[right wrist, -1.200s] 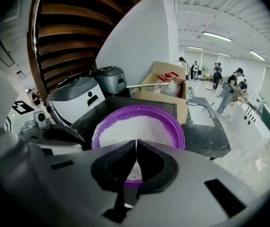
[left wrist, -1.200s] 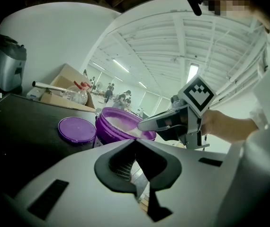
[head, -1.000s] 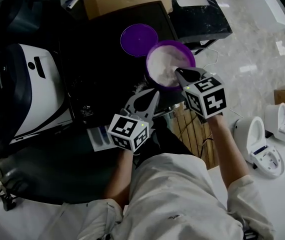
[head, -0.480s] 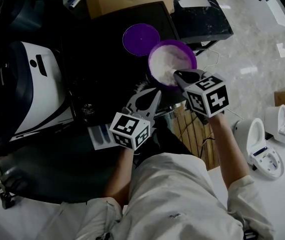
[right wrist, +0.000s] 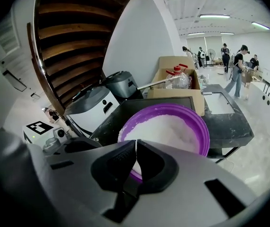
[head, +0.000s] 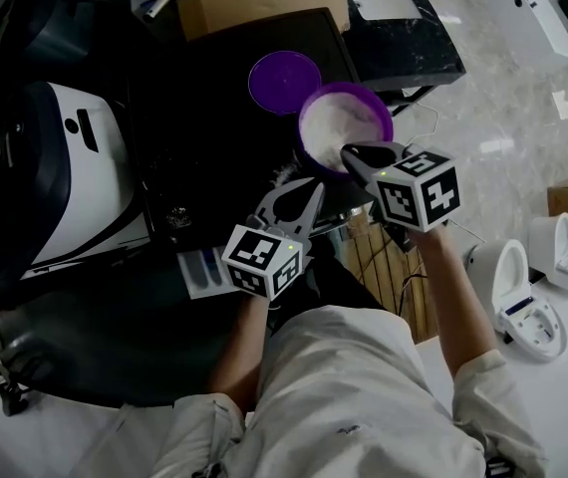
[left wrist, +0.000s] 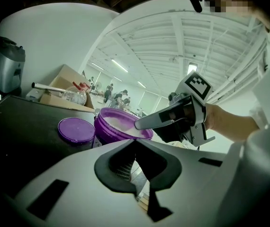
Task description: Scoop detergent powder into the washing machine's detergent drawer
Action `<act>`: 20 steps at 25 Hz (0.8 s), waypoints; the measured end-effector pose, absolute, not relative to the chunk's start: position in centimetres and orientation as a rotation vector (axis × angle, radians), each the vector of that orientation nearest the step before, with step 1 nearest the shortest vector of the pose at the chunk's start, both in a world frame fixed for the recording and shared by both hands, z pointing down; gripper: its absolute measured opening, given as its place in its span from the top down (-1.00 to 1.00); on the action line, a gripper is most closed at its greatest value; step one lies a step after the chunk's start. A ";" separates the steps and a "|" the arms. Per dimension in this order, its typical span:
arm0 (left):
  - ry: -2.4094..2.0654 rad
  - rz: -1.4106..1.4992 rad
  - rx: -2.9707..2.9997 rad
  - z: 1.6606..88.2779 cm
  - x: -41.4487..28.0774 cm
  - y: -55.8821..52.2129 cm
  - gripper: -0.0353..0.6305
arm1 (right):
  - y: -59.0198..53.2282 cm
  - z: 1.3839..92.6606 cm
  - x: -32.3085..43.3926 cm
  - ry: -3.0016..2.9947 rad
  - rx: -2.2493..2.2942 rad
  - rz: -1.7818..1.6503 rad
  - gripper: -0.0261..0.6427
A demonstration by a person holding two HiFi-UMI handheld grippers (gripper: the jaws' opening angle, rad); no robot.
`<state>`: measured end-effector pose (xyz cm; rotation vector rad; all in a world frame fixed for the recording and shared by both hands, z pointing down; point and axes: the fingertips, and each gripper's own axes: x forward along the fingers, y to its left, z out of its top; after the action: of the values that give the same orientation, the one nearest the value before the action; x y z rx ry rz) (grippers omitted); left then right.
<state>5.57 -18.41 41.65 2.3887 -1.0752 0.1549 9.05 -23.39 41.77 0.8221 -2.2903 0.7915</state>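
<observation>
A purple tub (head: 385,119) of white detergent powder (head: 337,122) stands on a black tabletop (head: 204,137), with its purple lid (head: 284,81) lying flat beside it on the left. My right gripper (head: 350,154) is shut, its tips over the tub's near rim just above the powder (right wrist: 166,126); I see nothing between them. My left gripper (head: 302,191) is also shut and empty, lower left of the tub and apart from it. The white and dark washing machine (head: 75,177) stands at the left. A pale tray with blue parts (head: 202,270) sits below it, partly hidden by the left gripper.
A cardboard box (head: 254,3) with a bottle (right wrist: 180,79) lies behind the table. Dark slabs (head: 404,43) are at the back right. Wooden slats (head: 384,257) run under the right arm. White toilet-like fixtures (head: 523,292) stand on the marble floor at the right.
My right gripper has edged slightly left and lower over the tub's near rim. The left gripper has barely moved.
</observation>
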 end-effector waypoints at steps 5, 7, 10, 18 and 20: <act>-1.073 0.156 2.394 41.6 5.6 -18.5 0.83 | -23.2 41.7 8.5 -2.311 0.829 0.856 0.89; -1.072 0.156 2.397 41.5 5.7 -18.5 0.84 | -23.2 41.6 8.4 -2.321 0.833 0.893 0.89; -1.073 0.157 2.401 41.4 5.7 -18.6 0.83 | -23.1 41.6 8.3 -2.336 0.832 0.934 0.89; -1.082 0.167 2.407 41.1 5.7 -18.6 0.83 | -23.8 41.1 8.7 -2.374 0.893 1.119 0.89; -1.086 0.171 2.409 41.0 5.7 -18.6 0.84 | -24.2 40.8 8.9 -2.385 0.924 1.179 0.89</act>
<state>5.67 -18.60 41.05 2.4090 -1.0861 0.1713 8.95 -24.18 40.82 0.9240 -2.3848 1.1790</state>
